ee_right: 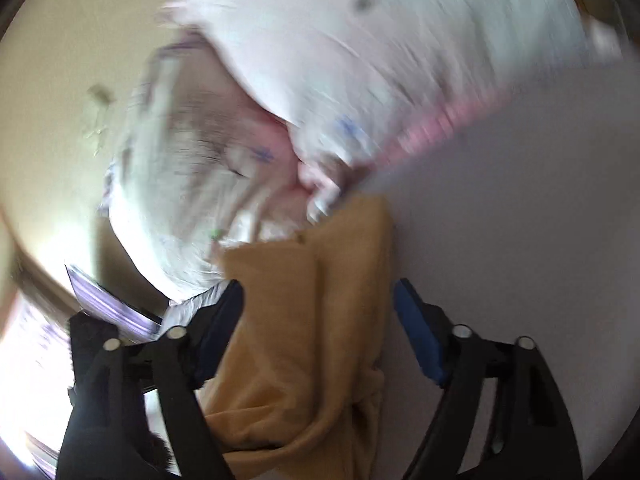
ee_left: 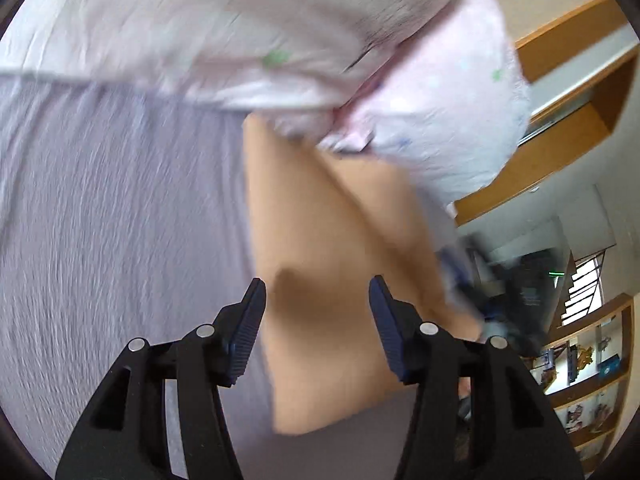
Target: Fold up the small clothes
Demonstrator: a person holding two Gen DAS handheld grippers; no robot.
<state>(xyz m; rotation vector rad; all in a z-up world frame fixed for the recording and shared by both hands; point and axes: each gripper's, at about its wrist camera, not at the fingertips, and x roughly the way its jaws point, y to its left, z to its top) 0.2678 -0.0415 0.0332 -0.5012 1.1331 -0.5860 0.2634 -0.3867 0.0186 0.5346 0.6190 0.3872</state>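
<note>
A tan, mustard-coloured small garment (ee_left: 332,280) lies on the pale lilac sheet (ee_left: 112,240); it also shows in the right wrist view (ee_right: 312,320), creased and bunched. My left gripper (ee_left: 318,300) is open, its blue-padded fingers either side of the garment's edge, above it. My right gripper (ee_right: 318,304) is open too, straddling the tan garment without closing on it. A pale pink printed garment (ee_left: 420,120) lies heaped beyond the tan one, blurred in both views (ee_right: 360,60).
Wooden shelving (ee_left: 580,380) with small items and a wooden-framed cabinet (ee_left: 568,80) stand to the right of the bed. The lilac sheet (ee_right: 520,200) stretches to the right in the right wrist view. A beige wall (ee_right: 60,80) is at left.
</note>
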